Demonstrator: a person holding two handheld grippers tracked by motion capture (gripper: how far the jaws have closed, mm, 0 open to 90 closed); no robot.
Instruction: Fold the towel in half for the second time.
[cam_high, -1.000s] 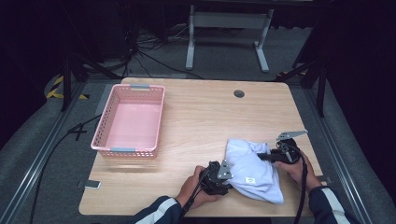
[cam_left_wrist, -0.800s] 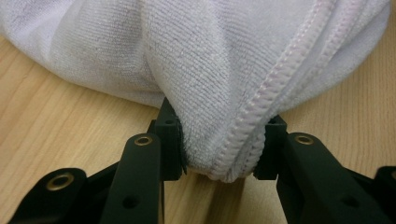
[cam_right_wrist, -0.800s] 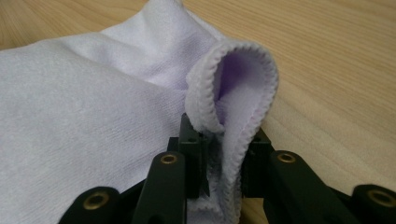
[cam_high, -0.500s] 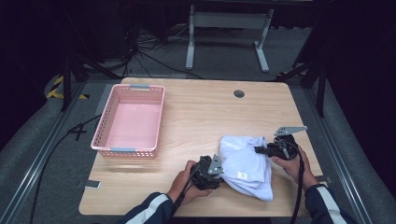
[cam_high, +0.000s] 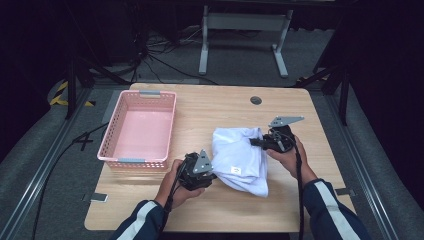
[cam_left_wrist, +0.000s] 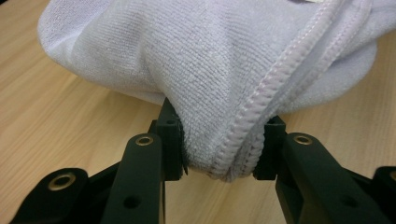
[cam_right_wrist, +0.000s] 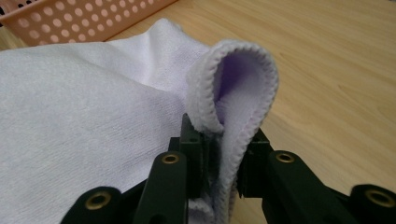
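Sitting left of cloth: pink basket (cam_high: 138, 131), on counter (cam_high: 215, 107).
Pinching cloth: left hand-held gripper (cam_left_wrist: 219, 154), jaws just closing on white cloth (cam_high: 240, 157) hem.
Clamping fold: right hand-held gripper (cam_right_wrist: 220, 161), raised at cloth's far edge.

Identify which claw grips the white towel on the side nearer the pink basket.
The left claw, pinching the white towel's hemmed edge beside the pink basket; the right claw holds the opposite side.

Table (cam_high: 300, 210): basket (cam_high: 137, 130) on left half, towel (cam_high: 240, 155) right of centre, the two well apart. Left gripper (cam_high: 212, 175) at towel's near-left edge, towel fold between its jaws. Right gripper (cam_high: 255, 142) at towel's far-right edge, hem between its jaws. Towel bunched between the two, apparently partly off the tabletop. Small round fitting (cam_high: 256, 100) in tabletop behind towel, near far edge.
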